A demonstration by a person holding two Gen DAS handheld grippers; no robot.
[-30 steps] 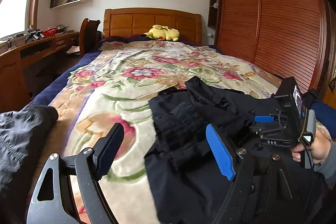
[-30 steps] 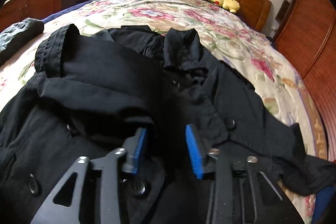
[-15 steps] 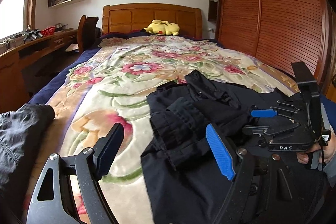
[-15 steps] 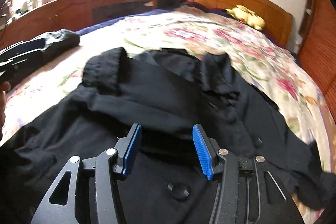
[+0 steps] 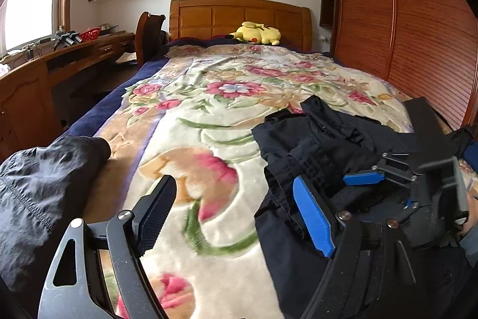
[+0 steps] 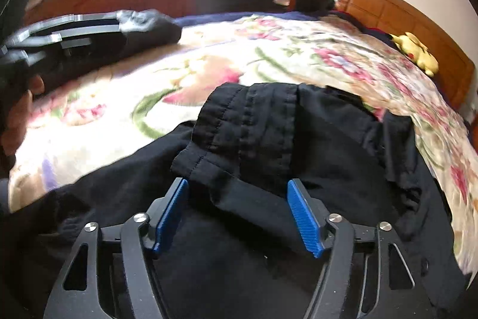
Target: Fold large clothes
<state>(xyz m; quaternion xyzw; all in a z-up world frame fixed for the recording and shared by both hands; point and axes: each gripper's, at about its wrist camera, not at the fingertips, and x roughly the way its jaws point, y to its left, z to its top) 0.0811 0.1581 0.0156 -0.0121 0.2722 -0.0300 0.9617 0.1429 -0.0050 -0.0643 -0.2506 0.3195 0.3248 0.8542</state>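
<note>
The black garment [image 6: 298,157] lies crumpled on the floral blanket [image 6: 209,62] and fills the lower centre and lower right of the right wrist view; its stitched cuff [image 6: 248,121] sits just above the jaw gap, near the middle of the frame. The right gripper [image 6: 237,217] has just been opening: its blue pads stand apart, the dark fabric lies under and between them, and neither pad presses on it. The folded sleeve runs from the bottom of the frame up toward the cuff — roughly in line with the gripper's own axis. In the left wrist view the left gripper [image 5: 236,220] is also spread wide and holds nothing; bare blanket shows between its jaws, and the garment [image 5: 313,151] lies to the right of centre, with its near edge just behind the right-hand pad. The right gripper [image 5: 388,178] hangs over that garment at the right edge of this frame. Judgement: the right hand is the nearer — the left must travel toward frame right to reach an edge.
</note>
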